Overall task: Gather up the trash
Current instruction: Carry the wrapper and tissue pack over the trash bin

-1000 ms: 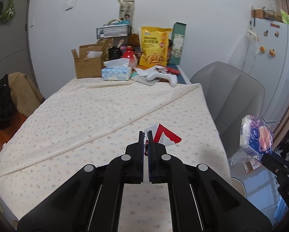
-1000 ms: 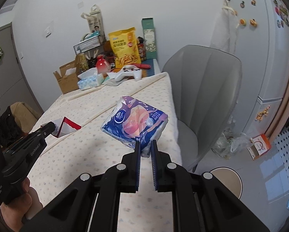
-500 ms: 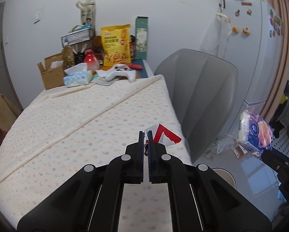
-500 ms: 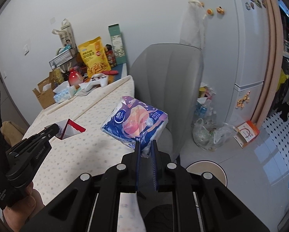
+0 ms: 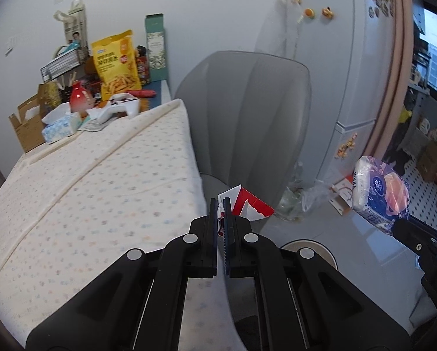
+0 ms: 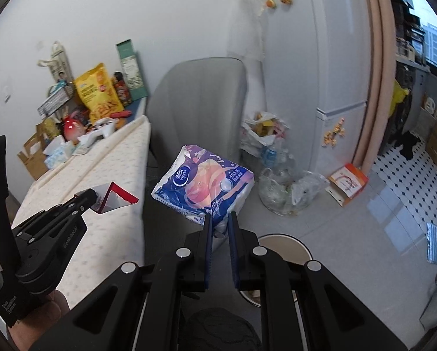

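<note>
Your left gripper is clamped nearly closed on a torn red-and-white paper carton scrap, held just past the edge of the table with the dotted cream cloth; print on the scrap is hidden by the fingers. Your right gripper pinches a corner of a blue-and-pink plastic tissue pack, logo reads "Vinda", smaller text too blurred. The pack hangs off the table, before the grey chair. A round beige bin below is mostly cut off by your fingers. Yellow snack bag on the table: lettering unreadable.
</note>
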Available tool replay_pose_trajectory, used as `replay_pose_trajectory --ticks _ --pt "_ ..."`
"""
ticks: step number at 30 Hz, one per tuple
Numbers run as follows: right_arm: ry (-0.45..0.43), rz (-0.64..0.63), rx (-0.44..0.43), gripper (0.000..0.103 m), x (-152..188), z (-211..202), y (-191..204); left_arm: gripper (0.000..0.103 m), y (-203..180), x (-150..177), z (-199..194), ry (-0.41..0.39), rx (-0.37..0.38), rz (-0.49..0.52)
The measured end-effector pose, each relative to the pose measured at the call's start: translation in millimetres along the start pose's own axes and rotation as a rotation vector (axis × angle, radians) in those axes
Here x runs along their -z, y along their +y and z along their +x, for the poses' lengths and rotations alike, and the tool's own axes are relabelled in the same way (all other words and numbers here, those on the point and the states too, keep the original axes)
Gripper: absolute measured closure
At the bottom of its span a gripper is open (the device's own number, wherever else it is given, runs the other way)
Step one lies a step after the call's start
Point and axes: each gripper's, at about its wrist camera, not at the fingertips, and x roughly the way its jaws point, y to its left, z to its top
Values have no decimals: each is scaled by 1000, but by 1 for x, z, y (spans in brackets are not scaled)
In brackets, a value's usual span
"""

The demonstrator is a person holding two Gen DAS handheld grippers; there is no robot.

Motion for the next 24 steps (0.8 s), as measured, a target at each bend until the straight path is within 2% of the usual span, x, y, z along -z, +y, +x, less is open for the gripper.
replay_pose_trajectory --ticks 15,24 --pt "101 80 78 91 1 66 -65 99 -72 7 81 125 55 114" --pt "165 104 112 91 4 110 -86 99 -93 16 119 191 82 145"
